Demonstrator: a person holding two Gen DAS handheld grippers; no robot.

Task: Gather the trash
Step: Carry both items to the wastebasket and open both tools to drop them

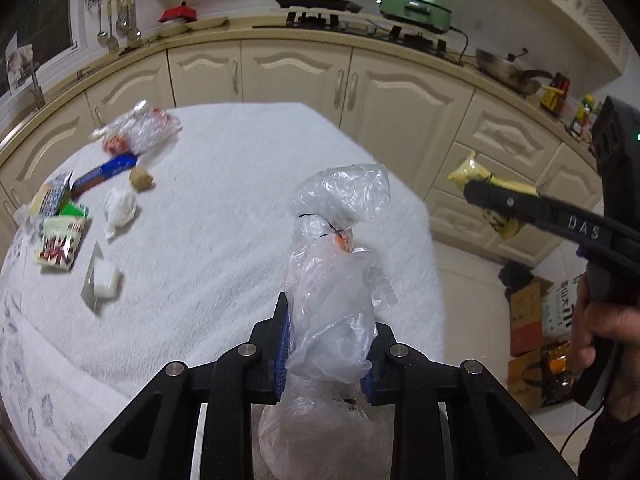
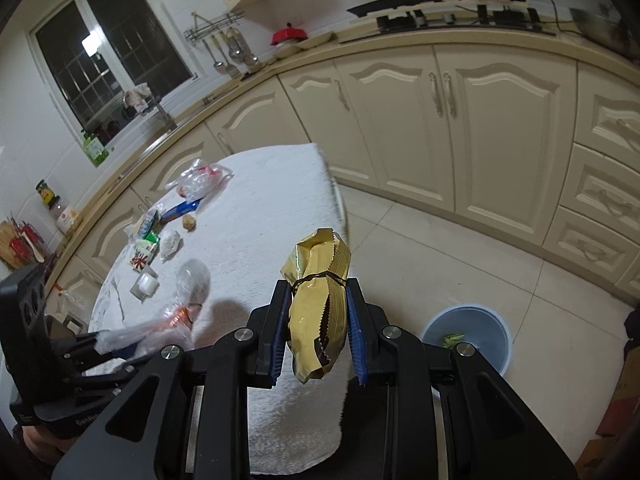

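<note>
We hold two pieces of trash. The clear plastic bag (image 1: 332, 280), tied with a black band, stands in the lower centre of the left wrist view, and the left gripper (image 1: 326, 344) has its blue pads closed on the bag's lower half. The gold snack wrapper (image 2: 318, 304), bound with a rubber band, sits at centre in the right wrist view, clamped between the closed jaws of the right gripper (image 2: 318, 332).

Risk 1: the bag film is thin and slippery. We judge that it could slide out of the pads, since they pinch loose folds and not a firm body.

Risk 2: the blue bin (image 2: 468, 340) stands on the floor at lower right, partly hidden behind the right gripper. A release off its rim would drop the wrapper on the tiles.

Risk 3: the remaining trash (image 1: 64, 220) lies at the left on the white tablecloth (image 1: 240, 184). A low return pass could snag the cloth and scatter it.
</note>
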